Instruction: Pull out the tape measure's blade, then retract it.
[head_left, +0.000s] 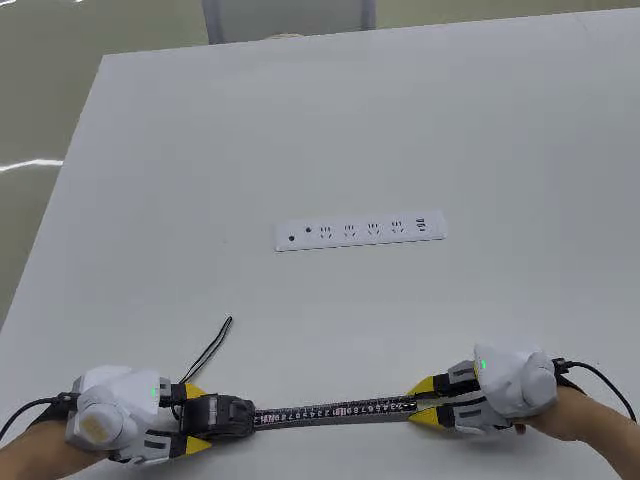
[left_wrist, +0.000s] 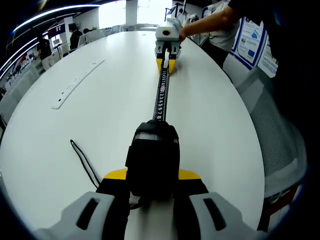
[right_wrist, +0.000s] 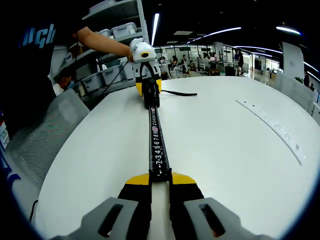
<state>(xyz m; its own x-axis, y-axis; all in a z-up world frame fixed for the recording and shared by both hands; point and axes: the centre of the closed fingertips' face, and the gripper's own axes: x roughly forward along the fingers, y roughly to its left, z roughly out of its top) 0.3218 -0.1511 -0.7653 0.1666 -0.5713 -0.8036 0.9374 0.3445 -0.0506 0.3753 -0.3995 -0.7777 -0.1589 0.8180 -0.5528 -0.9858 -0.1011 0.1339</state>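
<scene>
I see a white counter that takes most of the head view. A white power strip lies flat on it, a little above the middle of the frame, with its sockets facing up. At the upper left of the frame is a glossy greenish floor. In the right gripper view a grey mesh chair stands at the left beside the counter. Shelves with plastic boxes are at the top, and long ceiling lights glow at the upper right.

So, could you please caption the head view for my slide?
Left tongs hold the tape measure case, right tongs the pulled-out blade, on a white table near a power strip.
</scene>
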